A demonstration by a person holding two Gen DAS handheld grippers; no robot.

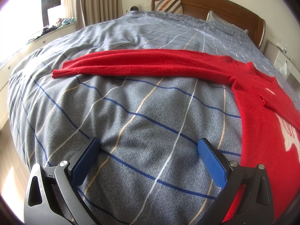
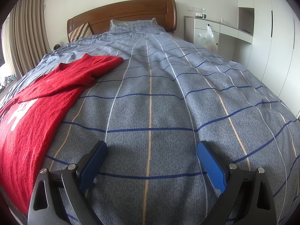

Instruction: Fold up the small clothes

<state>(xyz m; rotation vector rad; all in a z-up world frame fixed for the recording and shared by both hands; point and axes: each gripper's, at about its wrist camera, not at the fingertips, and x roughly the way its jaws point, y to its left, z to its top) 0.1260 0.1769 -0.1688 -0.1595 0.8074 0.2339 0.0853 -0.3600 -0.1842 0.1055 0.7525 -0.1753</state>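
Observation:
A red knit sweater (image 1: 262,112) with a white pattern lies flat on the bed. In the left wrist view its body is at the right and one sleeve (image 1: 142,64) stretches out to the left. In the right wrist view the sweater (image 2: 37,108) lies at the left, with its other sleeve (image 2: 88,69) lying bent over the body. My left gripper (image 1: 148,146) is open and empty over bare quilt, left of the sweater body. My right gripper (image 2: 151,148) is open and empty over bare quilt, right of the sweater.
The bed has a grey-blue checked quilt (image 2: 168,103) and a wooden headboard (image 2: 121,13) with pillows (image 2: 131,25). A white desk unit (image 2: 215,30) with a hanging plastic bag stands at the right. Curtains (image 1: 93,1) and a cluttered window ledge (image 1: 50,28) are at the left.

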